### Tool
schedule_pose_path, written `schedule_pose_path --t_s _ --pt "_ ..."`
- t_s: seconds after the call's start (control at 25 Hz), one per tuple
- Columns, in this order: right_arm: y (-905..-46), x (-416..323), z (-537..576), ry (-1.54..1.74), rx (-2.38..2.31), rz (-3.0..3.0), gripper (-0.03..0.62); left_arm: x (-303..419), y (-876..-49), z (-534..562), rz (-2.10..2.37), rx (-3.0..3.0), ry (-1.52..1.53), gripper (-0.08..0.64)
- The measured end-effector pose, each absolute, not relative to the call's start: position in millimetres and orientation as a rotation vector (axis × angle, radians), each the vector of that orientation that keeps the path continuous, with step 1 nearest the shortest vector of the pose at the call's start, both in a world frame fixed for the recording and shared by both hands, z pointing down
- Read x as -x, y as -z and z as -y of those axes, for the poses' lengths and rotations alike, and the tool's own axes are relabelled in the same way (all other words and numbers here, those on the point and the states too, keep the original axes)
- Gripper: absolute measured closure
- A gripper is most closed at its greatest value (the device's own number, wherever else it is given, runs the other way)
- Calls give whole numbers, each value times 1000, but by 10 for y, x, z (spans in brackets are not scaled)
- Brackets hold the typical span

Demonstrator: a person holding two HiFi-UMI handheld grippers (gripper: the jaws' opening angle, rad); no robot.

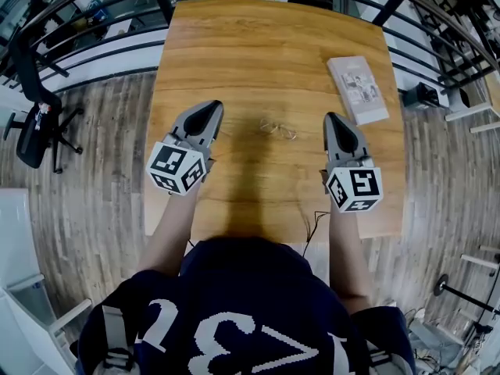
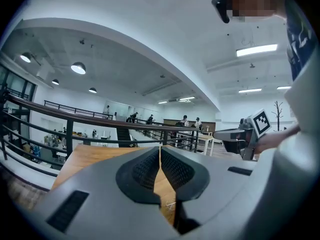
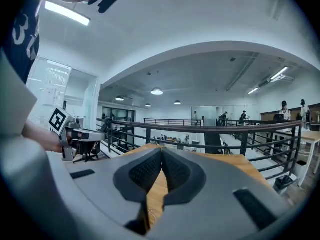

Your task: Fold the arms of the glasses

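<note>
**An open hall under white light**

We look down on a light wooden table [image 1: 266, 45] standing on a grey-brown plank floor [image 1: 94, 209]. A dark metal railing [image 3: 215, 128] with a wooden top rail curves past the table's far end. A black office chair [image 1: 35, 123] stands at the left, well apart from the table. Above us we see a white arched ceiling [image 2: 150, 39] with round lamps [image 2: 78, 68] and long strip lights [image 2: 256, 49], all lit. Beyond the railing we make out another table [image 2: 206, 140] and small distant people [image 3: 284, 109].

Left claw [image 1: 206, 109], right claw [image 1: 334, 120], both closed
</note>
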State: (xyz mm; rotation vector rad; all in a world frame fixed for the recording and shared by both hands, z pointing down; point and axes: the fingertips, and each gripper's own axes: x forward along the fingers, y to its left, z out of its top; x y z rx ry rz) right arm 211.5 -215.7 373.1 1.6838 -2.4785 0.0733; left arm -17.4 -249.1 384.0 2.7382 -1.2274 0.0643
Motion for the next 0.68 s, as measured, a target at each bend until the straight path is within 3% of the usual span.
schedule_pose_path --t_s 0.68 --pt "-3722 -2065 2022 -72 -1703 2490 565 149 -3767 2365 1258 -2755 -97 537"
